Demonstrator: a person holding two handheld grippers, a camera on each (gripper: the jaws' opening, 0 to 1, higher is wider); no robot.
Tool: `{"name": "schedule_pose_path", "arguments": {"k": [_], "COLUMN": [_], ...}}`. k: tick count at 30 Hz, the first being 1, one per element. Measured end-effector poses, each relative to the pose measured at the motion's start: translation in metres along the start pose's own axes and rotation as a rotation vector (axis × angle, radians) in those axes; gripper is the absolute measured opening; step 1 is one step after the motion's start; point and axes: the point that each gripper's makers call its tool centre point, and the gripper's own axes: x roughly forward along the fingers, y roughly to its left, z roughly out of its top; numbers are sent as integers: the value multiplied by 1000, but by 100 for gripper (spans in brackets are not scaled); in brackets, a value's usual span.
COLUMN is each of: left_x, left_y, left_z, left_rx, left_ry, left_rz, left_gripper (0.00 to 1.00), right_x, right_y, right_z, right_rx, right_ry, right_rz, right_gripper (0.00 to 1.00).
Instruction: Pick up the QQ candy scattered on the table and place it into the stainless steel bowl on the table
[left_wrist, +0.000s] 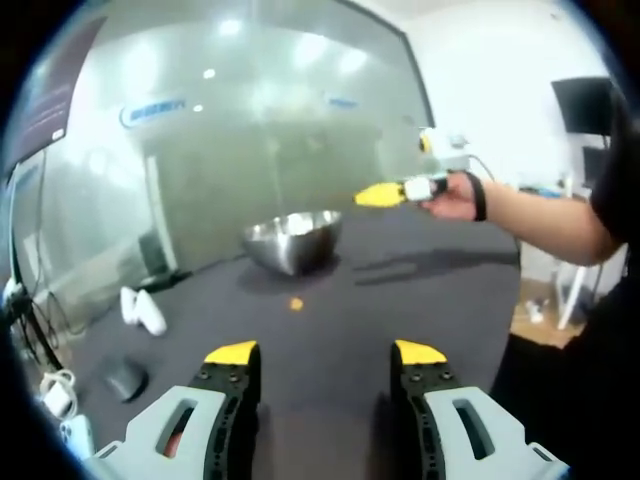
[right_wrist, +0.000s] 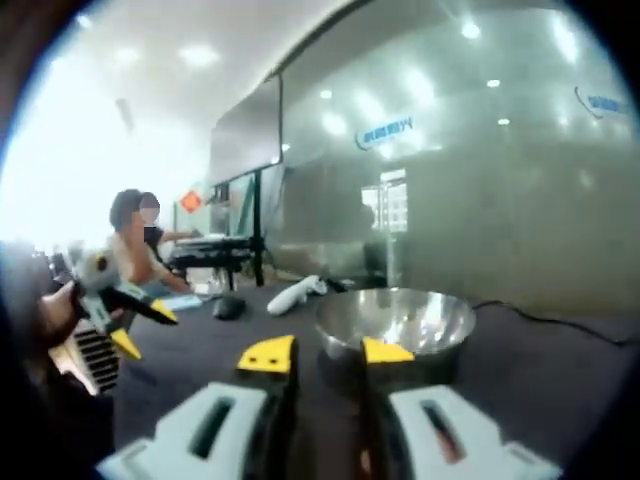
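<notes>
**An office, seen across a dark work table**

Frosted glass partition walls (left_wrist: 250, 150) with blue lettering run along 1 side of the room, under rows of round ceiling lights (right_wrist: 200, 55). A dark table (left_wrist: 400, 300) carries desk clutter: a computer mouse (left_wrist: 125, 378), white chargers and cables (left_wrist: 55, 395), and a white handheld controller (right_wrist: 295, 293). Past the table, a wall-mounted black monitor (left_wrist: 585, 105) hangs over a white desk, and a person (right_wrist: 135, 250) sits at a workstation in the background.
</notes>
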Motion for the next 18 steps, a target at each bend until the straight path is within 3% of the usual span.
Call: {"name": "schedule_pose_path", "arguments": {"k": [3, 18], "left_x": [2, 0], "left_y": [-1, -6], "left_z": [-2, 1], "left_rx": [5, -4], "left_ry": [8, 3], "left_rz": [-4, -13], "left_gripper": [53, 53], "right_x": [6, 83], "right_y": [-2, 35], "right_z": [-23, -62], "right_rx": [-41, 3], "right_ry": [63, 160], "right_rz": [19, 116], "right_gripper": [23, 22]}}
